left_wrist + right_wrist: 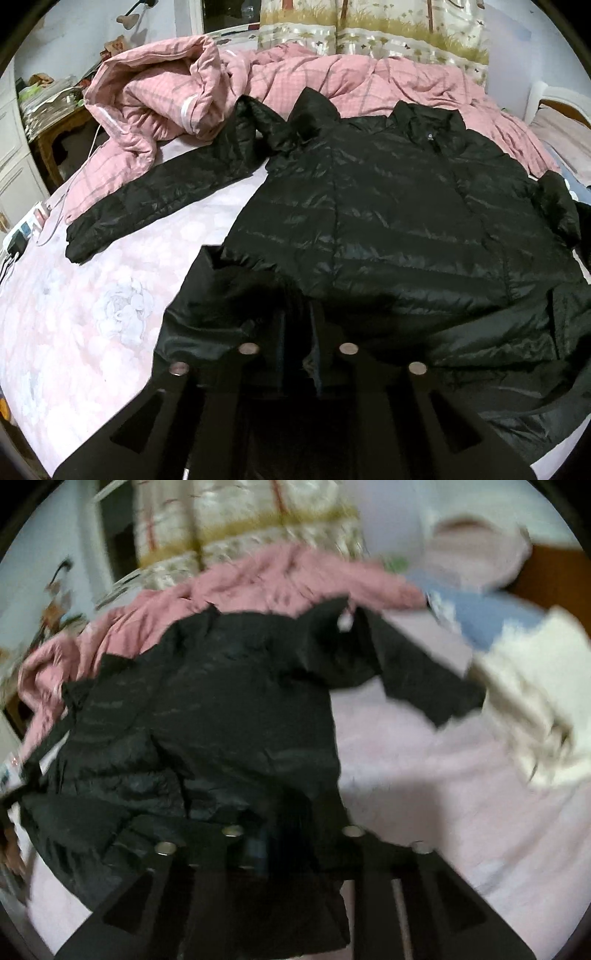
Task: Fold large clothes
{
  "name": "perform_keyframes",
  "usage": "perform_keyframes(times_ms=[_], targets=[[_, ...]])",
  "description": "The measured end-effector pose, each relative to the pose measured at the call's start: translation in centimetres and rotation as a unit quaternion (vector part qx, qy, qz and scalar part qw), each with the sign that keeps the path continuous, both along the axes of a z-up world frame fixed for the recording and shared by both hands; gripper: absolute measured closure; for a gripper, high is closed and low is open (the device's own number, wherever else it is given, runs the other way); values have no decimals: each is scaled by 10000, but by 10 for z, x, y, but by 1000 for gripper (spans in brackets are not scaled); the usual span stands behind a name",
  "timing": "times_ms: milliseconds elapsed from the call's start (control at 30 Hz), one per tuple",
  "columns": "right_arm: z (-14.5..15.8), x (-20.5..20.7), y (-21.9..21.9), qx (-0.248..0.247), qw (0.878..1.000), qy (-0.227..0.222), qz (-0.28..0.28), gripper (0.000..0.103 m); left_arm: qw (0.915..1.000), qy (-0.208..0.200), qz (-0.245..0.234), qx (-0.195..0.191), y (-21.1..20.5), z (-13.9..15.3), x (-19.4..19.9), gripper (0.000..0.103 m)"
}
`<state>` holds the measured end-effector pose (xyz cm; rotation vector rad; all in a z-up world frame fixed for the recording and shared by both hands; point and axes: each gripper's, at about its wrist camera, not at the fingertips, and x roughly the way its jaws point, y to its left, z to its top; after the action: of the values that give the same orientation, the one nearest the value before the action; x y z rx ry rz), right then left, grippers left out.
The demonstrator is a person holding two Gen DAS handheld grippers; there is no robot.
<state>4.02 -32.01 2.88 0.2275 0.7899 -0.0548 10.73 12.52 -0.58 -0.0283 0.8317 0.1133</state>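
- A black puffer jacket [388, 206] lies spread front-up on a bed [74, 314] covered by a pale pink flowered sheet, collar toward the far side.
- In the left wrist view one sleeve [155, 199] stretches out to the left across the sheet; its upper part rests against a rumpled pink checked quilt [155, 92].
- The left gripper [299, 332] sits at the jacket's near hem, its jaws nearly together with a fold of the black fabric bunched between them; whether the pads actually press it cannot be told, since the dark cloth hides the tips.
- The right gripper [291, 827] is at the jacket's [221, 709] lower edge, black fabric draped over and between its fingers; the view is blurred, so its grip cannot be told.
- In the right wrist view the other sleeve [424, 679] angles out to the right, near a white fluffy item [535, 686] on the bed [443, 794].
- A patterned curtain [369, 26] hangs behind the quilt.
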Motion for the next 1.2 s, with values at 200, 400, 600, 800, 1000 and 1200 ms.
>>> perform_keyframes(times_ms=[200, 400, 600, 800, 1000, 1200], targets=[[17, -43, -38, 1831, 9777, -1012, 209, 22, 9982, -515, -192, -237, 8, 29, -23, 32], [37, -76, -41, 1473, 9774, -1490, 287, 21, 9866, -1058, -470, -1147, 35, 60, -66, 0], [44, -85, -45, 1639, 9729, -1496, 652, 18, 9880, -312, -332, -1473, 55, 38, -54, 0], [26, -69, 24, -45, 9785, -717, 1931, 18, 9878, 506, -480, -1393, 46, 1, -34, 14], [-8, -19, 28, -499, 9945, -41, 921, 33, 9962, 358, -280, -743, 32, -8, -30, 93], [-17, -5, 17, -654, 9976, 125, 210, 96, 9963, 368, 178, -757, 40, -14, -23, 95]])
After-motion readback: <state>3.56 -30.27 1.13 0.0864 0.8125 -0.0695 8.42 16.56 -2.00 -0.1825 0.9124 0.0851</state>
